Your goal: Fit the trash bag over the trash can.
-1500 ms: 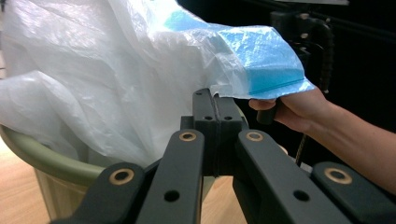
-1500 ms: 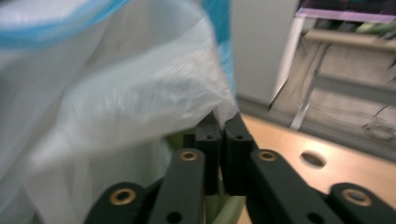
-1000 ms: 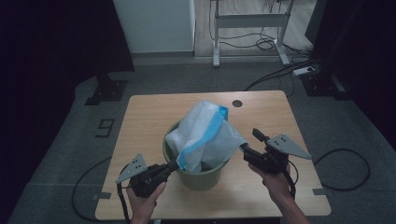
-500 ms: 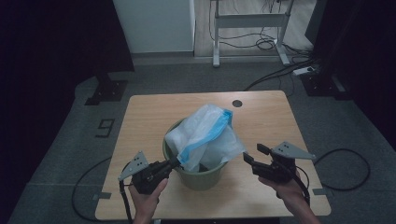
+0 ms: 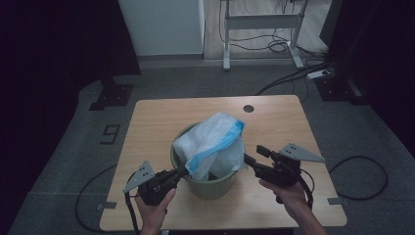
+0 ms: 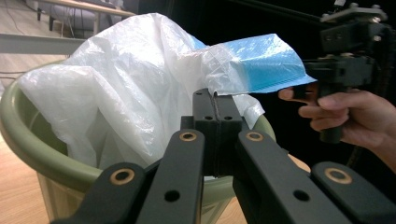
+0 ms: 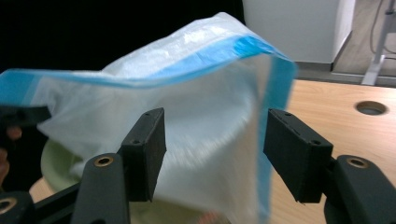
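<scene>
A light wooden table (image 5: 161,122) stands on a grey floor (image 5: 88,147), with a round cable hole (image 5: 248,108) near its far edge. Beyond it are a white cabinet (image 5: 164,27) and a metal desk frame (image 5: 262,22) with cables (image 5: 274,46) lying under it. A painted "9" (image 5: 110,133) marks the floor left of the table.

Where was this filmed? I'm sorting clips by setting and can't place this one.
Probably a lab or studio set up for recording, not a home: a lone wooden table on grey floor, dark curtains around it, and loose cables under a metal stand behind.
</scene>
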`<move>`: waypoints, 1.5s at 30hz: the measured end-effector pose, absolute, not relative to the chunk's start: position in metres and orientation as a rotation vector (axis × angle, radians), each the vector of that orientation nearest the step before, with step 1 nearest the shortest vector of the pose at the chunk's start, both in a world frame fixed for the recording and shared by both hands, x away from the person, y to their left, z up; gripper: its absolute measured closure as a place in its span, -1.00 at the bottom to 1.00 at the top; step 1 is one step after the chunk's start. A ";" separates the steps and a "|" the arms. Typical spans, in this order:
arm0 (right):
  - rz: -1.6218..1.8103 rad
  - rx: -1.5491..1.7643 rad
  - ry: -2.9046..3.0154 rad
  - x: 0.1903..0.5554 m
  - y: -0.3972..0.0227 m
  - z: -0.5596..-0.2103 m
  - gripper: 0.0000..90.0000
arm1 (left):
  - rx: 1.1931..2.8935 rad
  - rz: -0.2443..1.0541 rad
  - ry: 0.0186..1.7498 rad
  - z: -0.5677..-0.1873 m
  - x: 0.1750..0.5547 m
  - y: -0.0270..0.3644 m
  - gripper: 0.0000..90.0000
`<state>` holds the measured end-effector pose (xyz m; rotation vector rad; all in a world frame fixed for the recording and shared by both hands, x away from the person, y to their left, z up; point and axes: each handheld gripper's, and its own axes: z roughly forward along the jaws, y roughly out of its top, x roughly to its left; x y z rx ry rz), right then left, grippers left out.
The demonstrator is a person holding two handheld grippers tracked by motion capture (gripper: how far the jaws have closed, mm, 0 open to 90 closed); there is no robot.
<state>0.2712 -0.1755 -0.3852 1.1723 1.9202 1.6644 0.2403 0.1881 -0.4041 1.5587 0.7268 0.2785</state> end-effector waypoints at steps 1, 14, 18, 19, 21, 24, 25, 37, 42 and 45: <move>1.671 1.175 1.921 0.276 -0.169 -0.384 -0.14 | 1.559 0.279 0.727 -0.404 0.240 0.189 1.00; 1.750 1.261 1.858 0.302 -0.141 -0.380 -0.08 | 1.547 0.276 0.725 -0.406 0.239 0.190 1.00; 1.761 1.286 1.839 0.306 -0.141 -0.381 -0.07 | 1.547 0.274 0.723 -0.406 0.239 0.188 1.00; 1.761 1.290 1.836 0.307 -0.141 -0.381 -0.07 | 1.547 0.274 0.723 -0.406 0.239 0.188 1.00; 1.765 1.297 1.824 0.308 -0.140 -0.381 -0.06 | 1.550 0.275 0.721 -0.406 0.239 0.188 1.00; 1.768 1.299 1.818 0.309 -0.139 -0.380 -0.06 | 1.551 0.274 0.723 -0.406 0.239 0.188 1.00; 1.771 1.295 1.813 0.310 -0.139 -0.379 -0.05 | 1.550 0.274 0.722 -0.406 0.239 0.188 1.00; 1.703 1.258 1.838 0.306 -0.133 -0.386 0.01 | 1.535 0.267 0.722 -0.405 0.239 0.189 1.00; 1.669 1.236 1.868 0.308 -0.125 -0.385 0.02 | 1.528 0.267 0.722 -0.405 0.239 0.189 1.00; 1.648 1.215 1.894 0.308 -0.120 -0.387 0.02 | 1.514 0.270 0.725 -0.405 0.239 0.192 1.00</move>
